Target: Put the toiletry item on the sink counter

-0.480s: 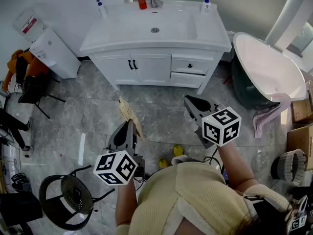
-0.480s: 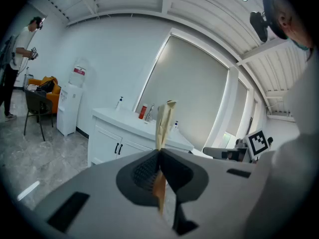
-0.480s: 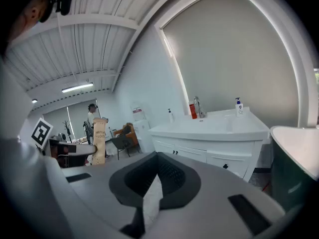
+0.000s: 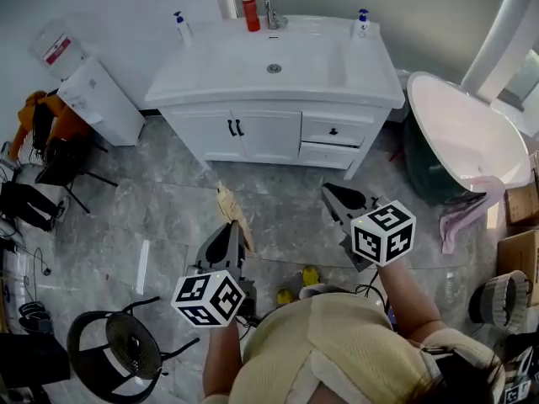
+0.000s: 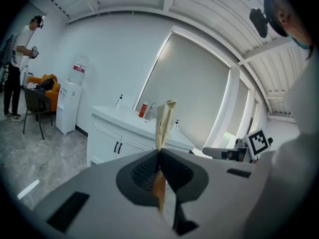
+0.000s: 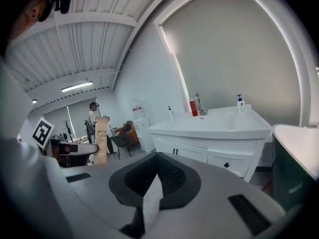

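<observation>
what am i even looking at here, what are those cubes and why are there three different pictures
No robot here: a person holds a two-jaw gripper in each hand; the patterned cubes are part of them. The head view looks down from the person's head at the left gripper and right gripper, facing a white sink counter. The other two pictures come from cameras riding on each gripper, looking along its jaws. The left gripper is shut on a brown paper toothbrush packet; the right one's jaws are together, empty. On the counter stand a red bottle, a faucet and two pump bottles.
</observation>
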Tool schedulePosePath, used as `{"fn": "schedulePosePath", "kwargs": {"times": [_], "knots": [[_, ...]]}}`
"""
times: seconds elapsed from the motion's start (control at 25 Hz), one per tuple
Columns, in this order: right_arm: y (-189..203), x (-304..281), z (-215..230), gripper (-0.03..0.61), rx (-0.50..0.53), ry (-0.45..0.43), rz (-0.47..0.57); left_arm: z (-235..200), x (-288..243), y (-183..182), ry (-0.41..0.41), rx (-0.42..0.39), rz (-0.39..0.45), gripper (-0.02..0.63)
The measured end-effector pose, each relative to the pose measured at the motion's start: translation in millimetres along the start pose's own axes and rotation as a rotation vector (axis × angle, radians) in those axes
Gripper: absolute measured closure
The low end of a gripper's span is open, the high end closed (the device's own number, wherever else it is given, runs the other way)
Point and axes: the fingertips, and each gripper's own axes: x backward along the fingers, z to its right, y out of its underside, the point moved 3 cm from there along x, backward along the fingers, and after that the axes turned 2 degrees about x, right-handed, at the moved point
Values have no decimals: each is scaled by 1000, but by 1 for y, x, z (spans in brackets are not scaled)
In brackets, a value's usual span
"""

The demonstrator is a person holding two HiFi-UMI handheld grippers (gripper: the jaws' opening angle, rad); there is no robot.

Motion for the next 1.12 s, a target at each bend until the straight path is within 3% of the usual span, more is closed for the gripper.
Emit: {"fn": "schedulePosePath", "kwargs": {"times": [1.12], "knots": [[-17,-71,68,553,30,-122,-84,2,-91,-22,-66,-22,-8,572]]}}
